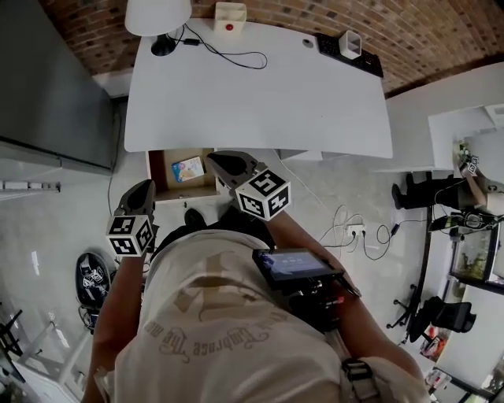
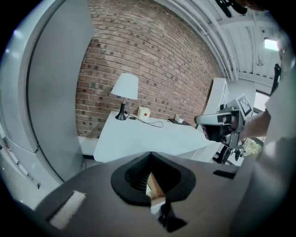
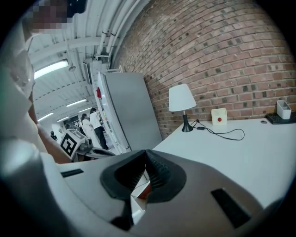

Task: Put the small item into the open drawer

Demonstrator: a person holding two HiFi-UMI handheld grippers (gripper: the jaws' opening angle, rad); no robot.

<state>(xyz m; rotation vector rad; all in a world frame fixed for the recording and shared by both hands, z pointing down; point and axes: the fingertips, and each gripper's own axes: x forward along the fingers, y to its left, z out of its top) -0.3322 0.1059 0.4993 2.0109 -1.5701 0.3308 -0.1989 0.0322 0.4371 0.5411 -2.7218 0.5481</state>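
Note:
Under the white table's [image 1: 260, 94] front edge a wooden drawer [image 1: 160, 186] stands open. In it lies a small blue-and-white packet [image 1: 187, 168]. My left gripper [image 1: 145, 189] hangs in front of the drawer's left corner, its jaws shut and empty. My right gripper [image 1: 215, 160] is over the drawer's right end, close to the packet, with its jaws together and nothing between them. In the left gripper view the left gripper [image 2: 150, 154] points at the table, and the right gripper's body shows at the right. In the right gripper view the right gripper [image 3: 145, 152] faces the table edge.
On the table stand a white lamp [image 1: 157, 16], a white box with a red button [image 1: 229, 16], a black cable [image 1: 236, 55] and a keyboard [image 1: 346, 53]. A tall grey cabinet [image 1: 47, 79] stands left of the drawer. A power strip and cords [image 1: 354, 231] lie on the floor at right.

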